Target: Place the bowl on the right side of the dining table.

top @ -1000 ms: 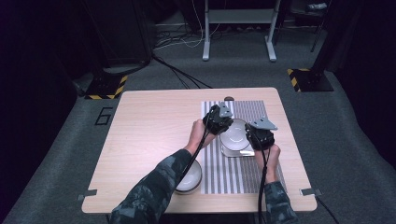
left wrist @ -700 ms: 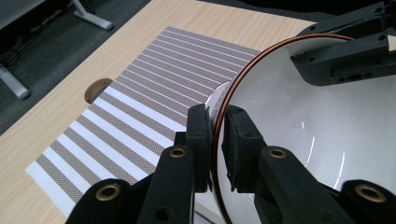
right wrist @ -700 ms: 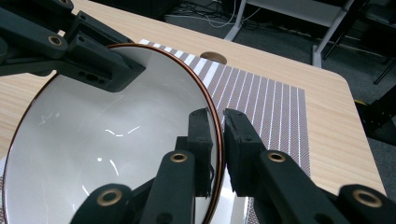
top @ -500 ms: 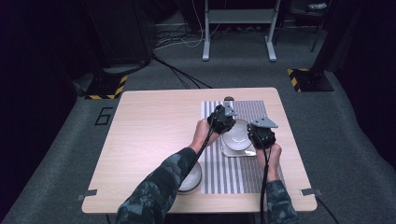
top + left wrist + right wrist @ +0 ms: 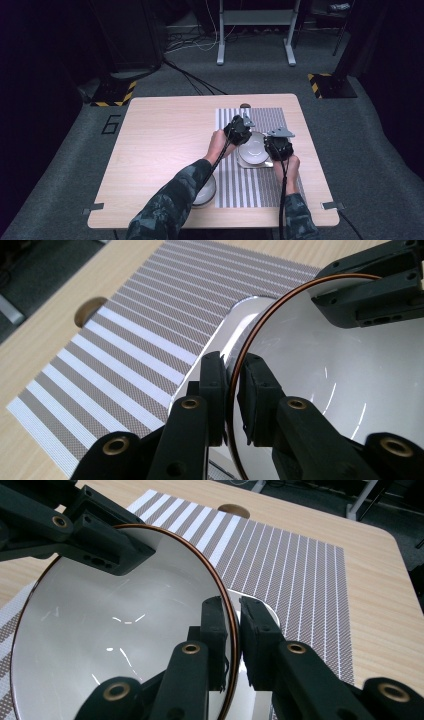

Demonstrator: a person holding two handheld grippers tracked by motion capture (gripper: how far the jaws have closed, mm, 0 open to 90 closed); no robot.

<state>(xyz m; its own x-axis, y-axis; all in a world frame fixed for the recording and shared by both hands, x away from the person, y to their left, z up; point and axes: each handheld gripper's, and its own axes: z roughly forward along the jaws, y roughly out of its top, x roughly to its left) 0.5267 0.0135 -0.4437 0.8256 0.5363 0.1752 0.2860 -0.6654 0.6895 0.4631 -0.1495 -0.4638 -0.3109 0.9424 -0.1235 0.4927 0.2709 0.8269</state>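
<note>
From above, the bowl (image 5: 253, 148) sat between the two grippers over a white plate (image 5: 245, 162) on the striped mat (image 5: 260, 185), near the table's (image 5: 165, 145) far right part; a second bowl (image 5: 205, 192) lay at the mat's near left edge, partly under the left sleeve; whether the held bowl touched the plate could not be told from there. The left gripper view showed what the high view could not: the left gripper (image 5: 231, 385) clamped on the bowl's thin copper-edged rim, one jaw inside and one outside, with the plate's pale edge (image 5: 235, 320) beneath and a round hole (image 5: 90, 310) in the table beyond the mat. The right gripper view gave the opposite side: the right gripper (image 5: 234, 630) clamped on the rim likewise, the white glossy inside of the bowl (image 5: 120, 630) facing it, and the other gripper's black jaw at the far rim. Both forearms came in from the near edge, the left slanting rightward across the table, the right nearly straight ahead; both hands pointed their grippers inward at the bowl from opposite sides, wrists level.
</note>
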